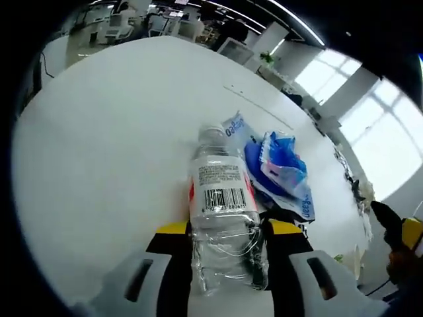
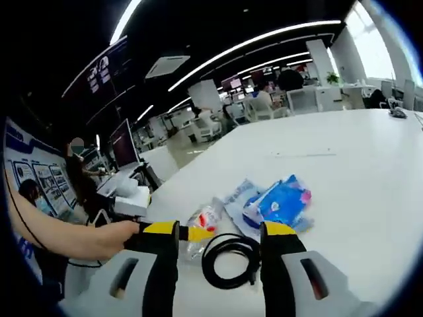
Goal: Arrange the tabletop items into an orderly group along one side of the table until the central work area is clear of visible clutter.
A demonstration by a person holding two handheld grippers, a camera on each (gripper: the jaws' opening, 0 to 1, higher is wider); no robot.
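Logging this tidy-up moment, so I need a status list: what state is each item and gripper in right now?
Clear plastic bottle: lying on its side, clamped by the left gripper.
Blue packets: loose pile on the white table.
Black cable: coiled, between the jaws of the right gripper, ungripped.

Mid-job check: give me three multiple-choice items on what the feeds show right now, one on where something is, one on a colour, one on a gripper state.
1. Where is the clear plastic bottle?
A. between the left gripper's jaws
B. on the floor
C. on top of a monitor

2. What colour is the coiled cable?
A. white
B. black
C. red

3. How is the right gripper?
A. shut on the blue packets
B. shut on the cable
C. open

Answers: 1 A, the left gripper has a jaw pressed to each side of the bottle; 2 B, the coil reads black on the white table; 3 C, its jaws stand wide apart, touching nothing.
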